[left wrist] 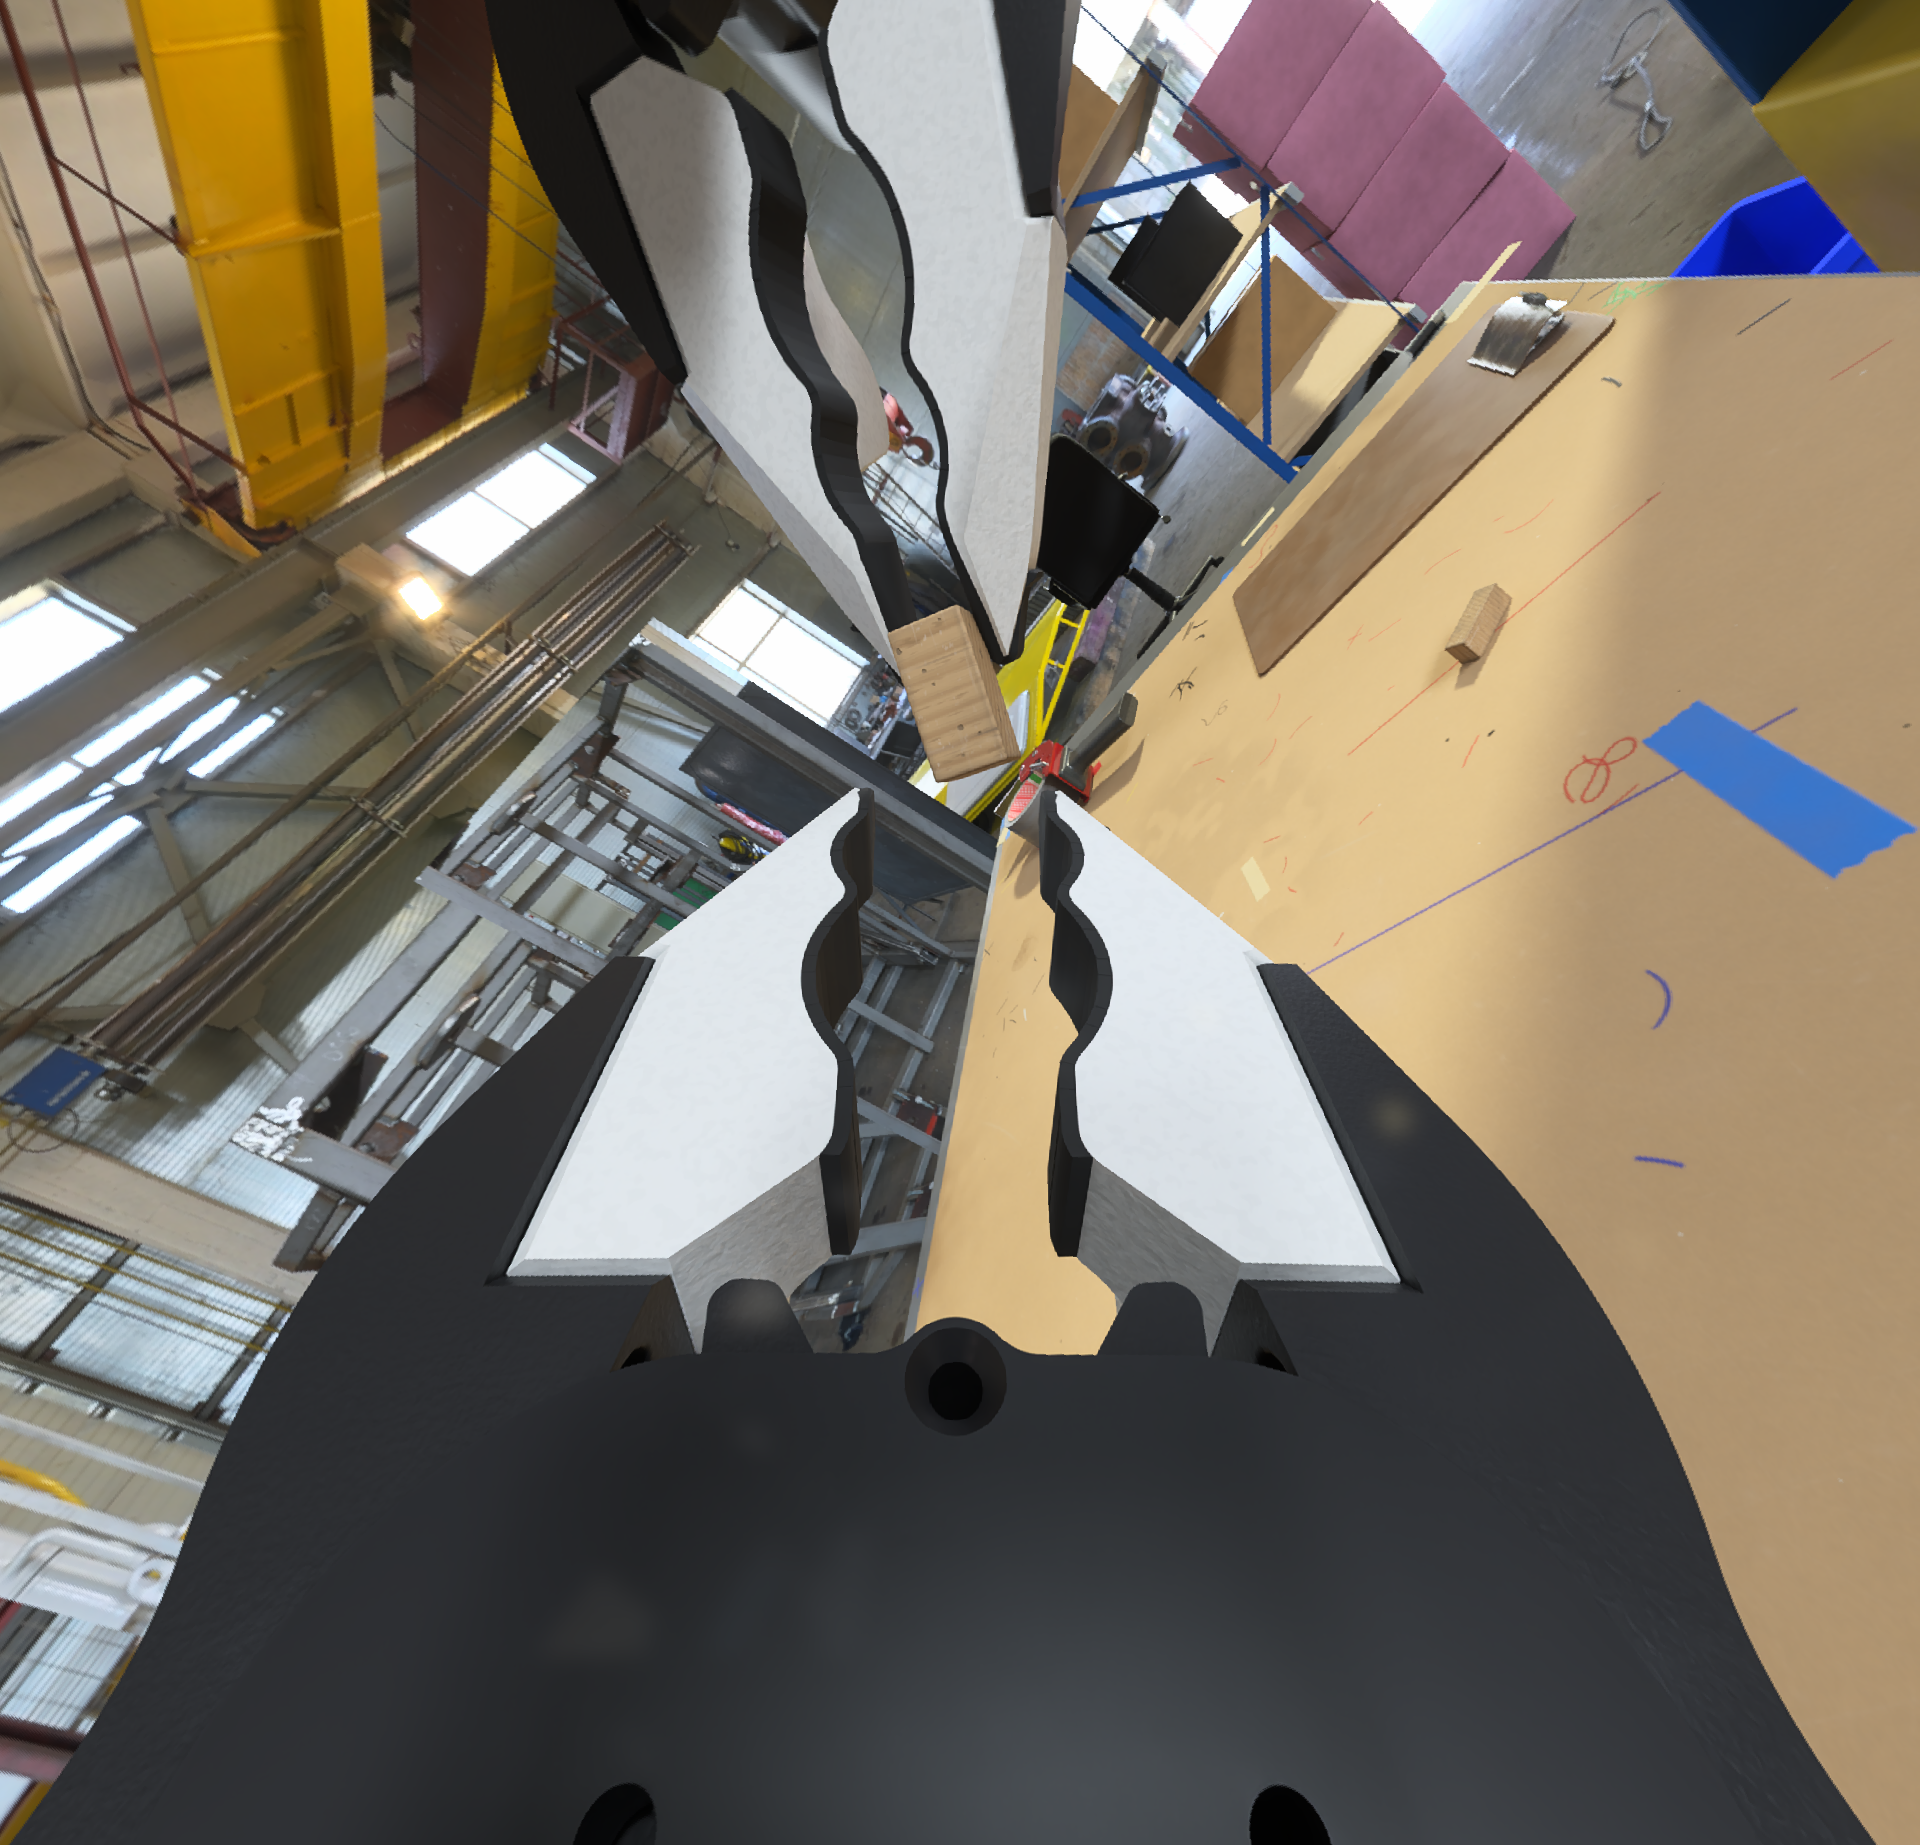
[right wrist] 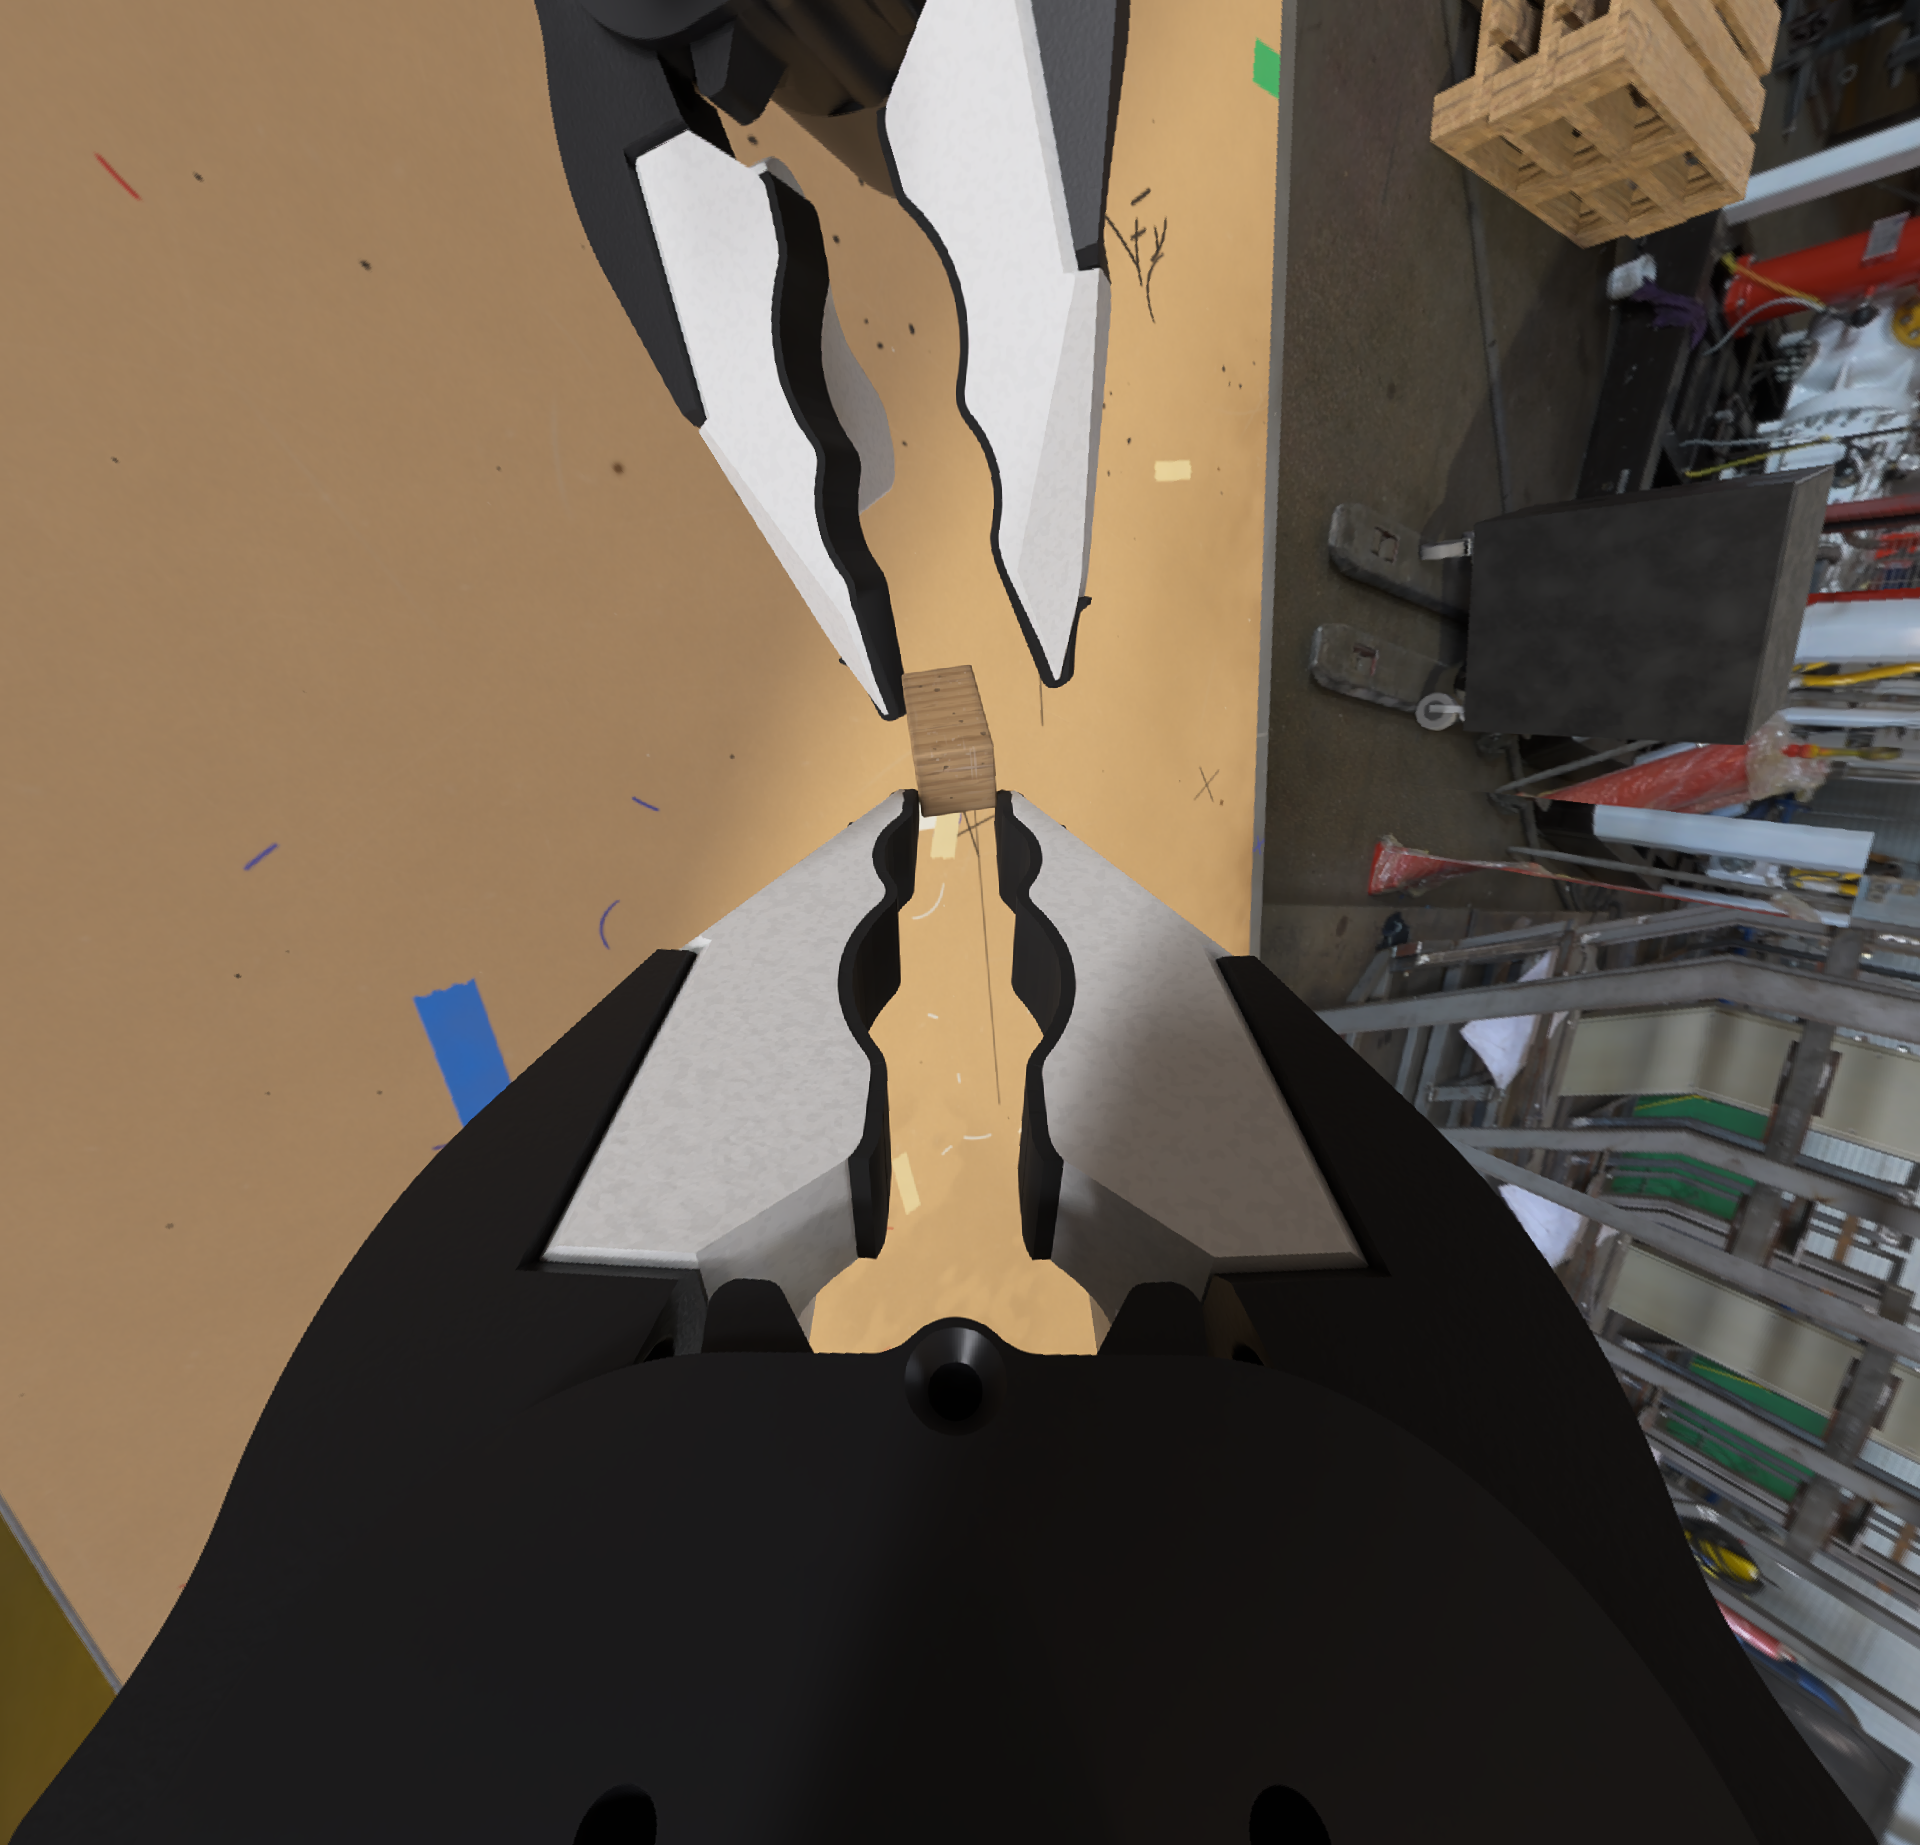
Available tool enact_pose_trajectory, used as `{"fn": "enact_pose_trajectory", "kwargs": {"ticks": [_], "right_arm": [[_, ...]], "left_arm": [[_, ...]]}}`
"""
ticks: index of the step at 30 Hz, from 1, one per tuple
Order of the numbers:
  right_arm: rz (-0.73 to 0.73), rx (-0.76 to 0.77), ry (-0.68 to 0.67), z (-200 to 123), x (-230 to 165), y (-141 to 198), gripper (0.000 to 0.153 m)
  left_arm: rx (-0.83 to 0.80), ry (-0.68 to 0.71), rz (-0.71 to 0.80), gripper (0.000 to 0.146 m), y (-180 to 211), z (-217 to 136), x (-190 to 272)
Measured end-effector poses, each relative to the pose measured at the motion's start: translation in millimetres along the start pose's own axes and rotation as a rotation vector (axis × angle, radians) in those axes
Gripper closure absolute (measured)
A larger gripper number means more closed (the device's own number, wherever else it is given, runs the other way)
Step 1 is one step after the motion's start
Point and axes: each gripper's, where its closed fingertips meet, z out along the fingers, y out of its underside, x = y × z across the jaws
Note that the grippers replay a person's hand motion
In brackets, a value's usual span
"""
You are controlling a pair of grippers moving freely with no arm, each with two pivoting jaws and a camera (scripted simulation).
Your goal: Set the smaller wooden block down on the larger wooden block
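My right gripper (right wrist: pixel 956 803) is shut on the near end of a light wooden block (right wrist: pixel 951 735) and holds it in the air over the tan table (right wrist: pixel 312 548). My left gripper (right wrist: pixel 971 689) faces it, open, with its fingertips on either side of the block's far end, very close to it. In the left wrist view my left gripper (left wrist: pixel 953 803) is open and empty, and the right gripper (left wrist: pixel 951 652) comes from above with the held block (left wrist: pixel 956 699) just beyond my fingertips. A second wooden block (left wrist: pixel 1477 623) lies on the table (left wrist: pixel 1558 1068). I cannot tell which block is larger.
A brown clipboard (left wrist: pixel 1403 486) with a metal clip lies on the table near the second block. A strip of blue tape (left wrist: pixel 1777 787) is stuck on the table and also shows in the right wrist view (right wrist: pixel 462 1052). The table edge (right wrist: pixel 1268 548) runs just right of the grippers.
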Motion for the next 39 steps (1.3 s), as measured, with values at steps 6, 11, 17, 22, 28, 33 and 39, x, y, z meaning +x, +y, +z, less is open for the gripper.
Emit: {"fn": "enact_pose_trajectory", "kwargs": {"ticks": [6, 11, 17, 22, 28, 33, 39], "right_arm": [[-0.007, -0.014, 0.008, -3, -6, -3, 0.138], [-0.126, -0.081, 0.150, -7, -2, 2, 0.138], [-0.011, 0.033, 0.102, -1, 9, -1, 0.138], [0.033, -0.066, -0.001, 4, -3, 38, 0.138], [0.329, -0.496, -0.215, -5, -42, 217, 0.138], [0.577, -0.647, -0.329, 1, -97, 319, 0.138], [0.692, -0.690, -0.425, 29, -141, 369, 0.138]], "left_arm": [[-0.062, -0.061, 0.005, 0.115, 15, 1, -12], [-0.019, -0.155, -0.275, 0.116, 33, -23, -63], [-0.089, -0.023, -0.039, 0.116, 31, -8, -26], [-0.193, 0.094, -0.020, 0.116, 49, 7, 1], [-0.259, 0.108, -0.055, 0.116, 55, 1, -7], [-0.280, 0.104, -0.077, 0.116, 58, -7, -18], [-0.319, 0.119, -0.076, 0.116, 63, -8, -17]]}}
